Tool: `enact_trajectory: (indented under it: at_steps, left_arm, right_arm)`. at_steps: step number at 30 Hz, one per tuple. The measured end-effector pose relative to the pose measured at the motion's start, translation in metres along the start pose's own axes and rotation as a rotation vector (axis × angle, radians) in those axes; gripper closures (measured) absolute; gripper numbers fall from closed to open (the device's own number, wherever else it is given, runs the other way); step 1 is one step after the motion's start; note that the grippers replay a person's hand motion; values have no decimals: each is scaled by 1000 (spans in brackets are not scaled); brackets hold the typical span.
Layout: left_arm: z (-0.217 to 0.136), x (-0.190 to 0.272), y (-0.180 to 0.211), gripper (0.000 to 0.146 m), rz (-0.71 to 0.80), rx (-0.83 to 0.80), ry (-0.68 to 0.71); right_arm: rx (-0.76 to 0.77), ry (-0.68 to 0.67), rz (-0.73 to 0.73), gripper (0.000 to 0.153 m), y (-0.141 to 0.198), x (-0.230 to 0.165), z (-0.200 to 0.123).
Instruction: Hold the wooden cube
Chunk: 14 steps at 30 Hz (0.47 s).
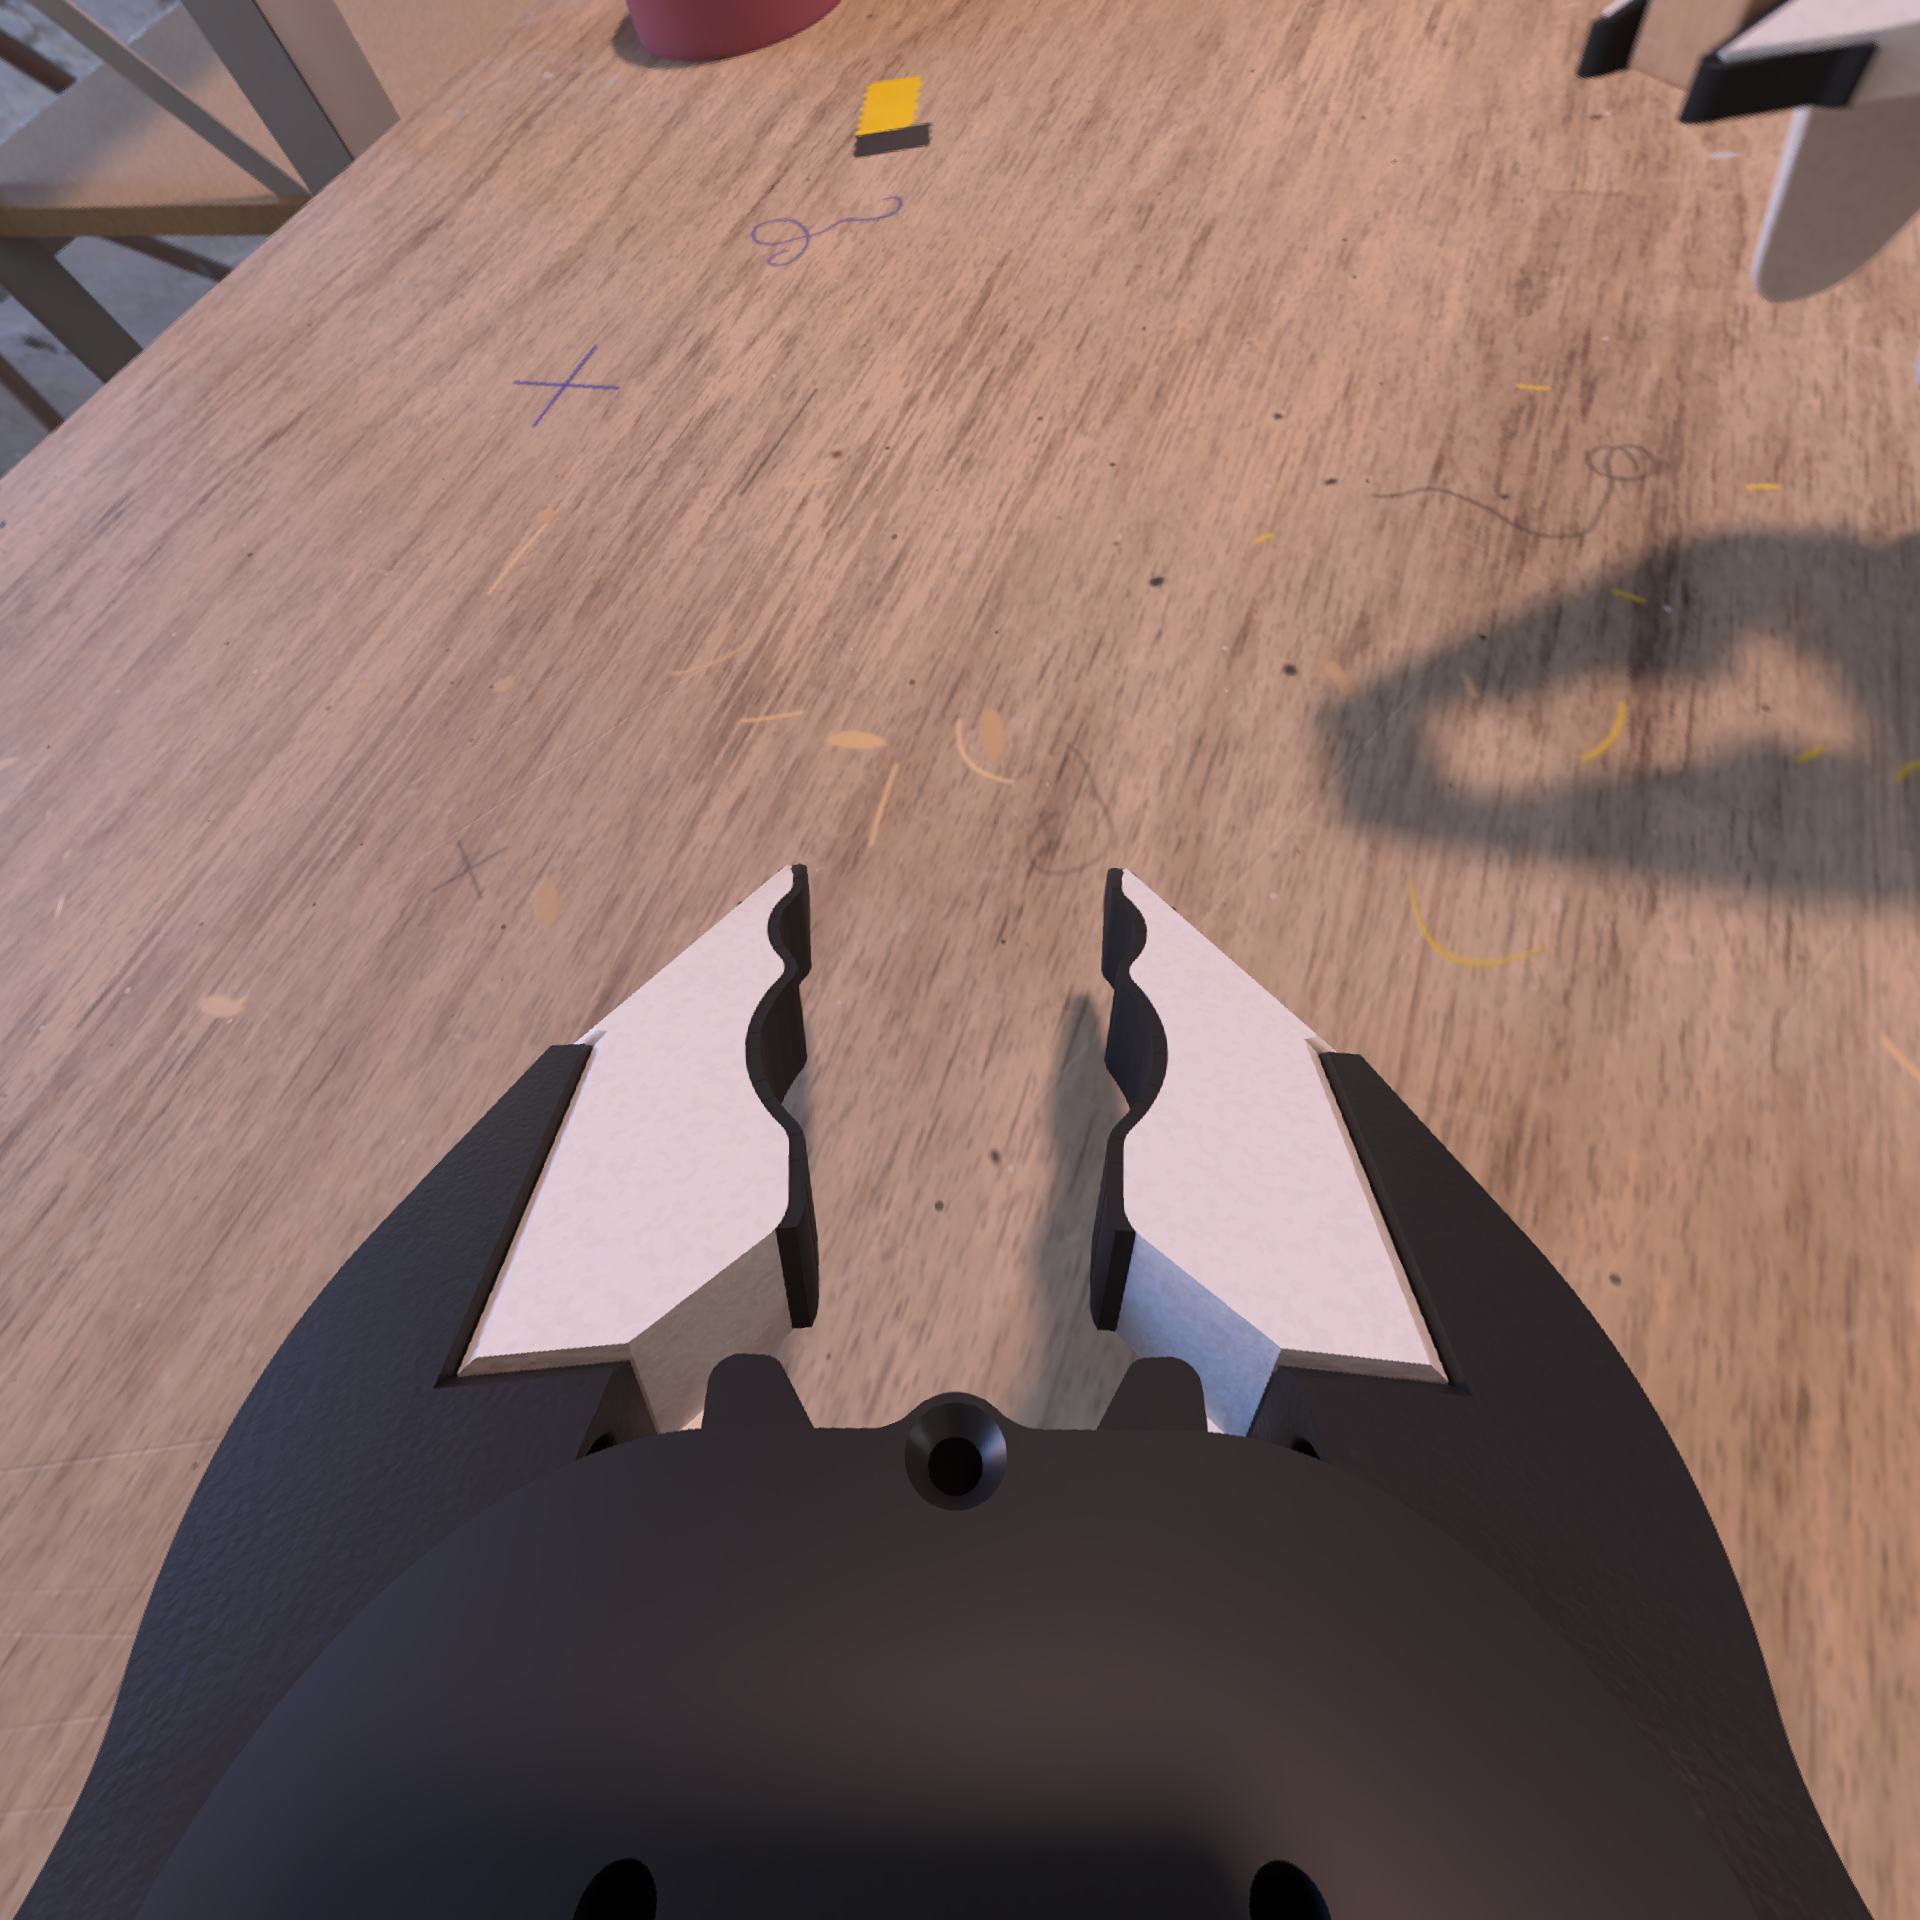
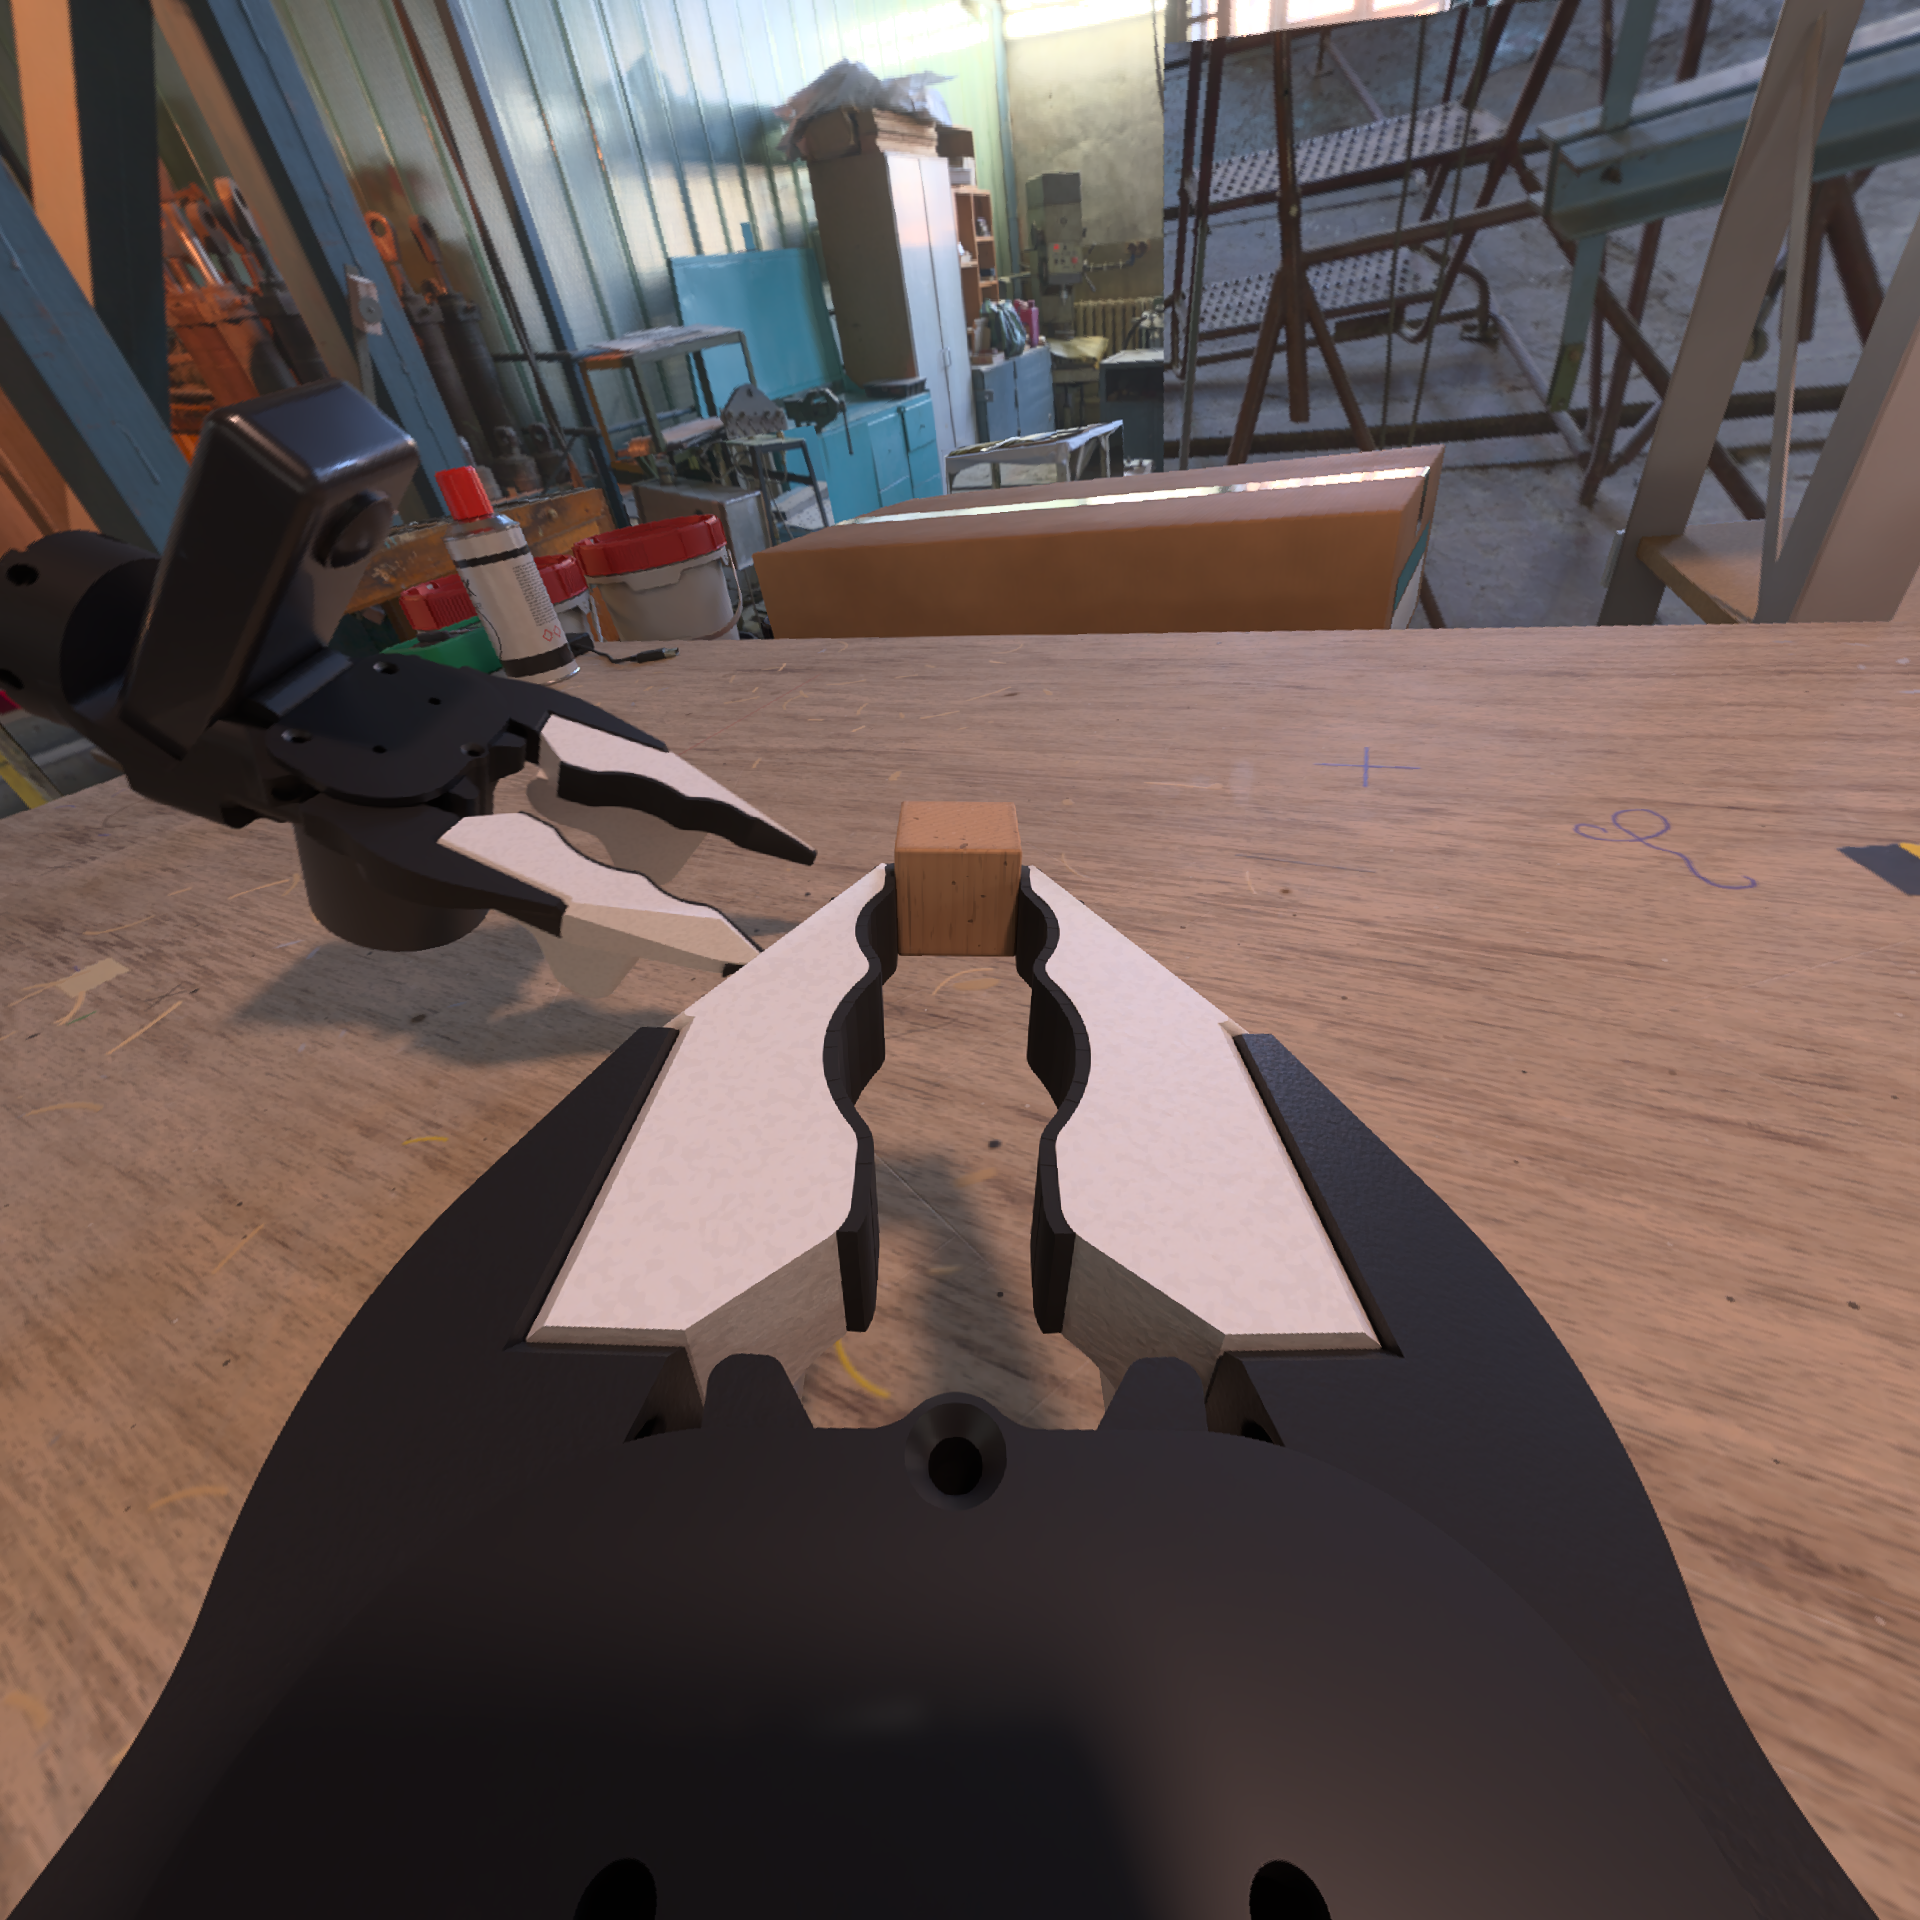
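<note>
The wooden cube (image 2: 956,883) is a small light-brown block, pinched between the tips of my right gripper (image 2: 956,871), which is shut on it. The cube looks raised a little above the wooden table (image 2: 1455,1039). My left gripper (image 1: 956,873) is open and empty, pointing down at bare table. In the right wrist view it (image 2: 779,912) hovers just left of the cube, its tips close to my right gripper's left finger. One of the right gripper's fingers (image 1: 1808,187) shows at the top right of the left wrist view.
A pink container (image 1: 727,26) stands at the table's far side, with a yellow-and-black tape patch (image 1: 891,114) near it. A chair frame (image 1: 156,125) stands beyond the left edge. A long brown box (image 2: 1091,551) and a spray can (image 2: 509,592) lie past the table's far edge.
</note>
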State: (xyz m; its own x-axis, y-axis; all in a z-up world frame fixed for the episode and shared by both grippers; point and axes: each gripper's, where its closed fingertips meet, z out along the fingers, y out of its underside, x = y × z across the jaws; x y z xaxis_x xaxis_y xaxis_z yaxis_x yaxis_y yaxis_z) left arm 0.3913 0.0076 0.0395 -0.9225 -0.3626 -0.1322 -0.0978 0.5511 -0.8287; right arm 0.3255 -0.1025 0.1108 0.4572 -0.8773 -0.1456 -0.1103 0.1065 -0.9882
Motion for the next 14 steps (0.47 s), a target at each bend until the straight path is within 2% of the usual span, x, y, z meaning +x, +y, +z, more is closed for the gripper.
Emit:
enact_trajectory:
  at_steps: [7, 14]
  left_arm:
    - [13, -7, -8, 80, -89, -18, -8]
    - [23, -4, -9, 80, -121, -31, 23]
  right_arm:
    - [-10, -15, -9, 131, 1, -3, 0]
    - [-17, -24, -8, 131, 2, -5, 1]
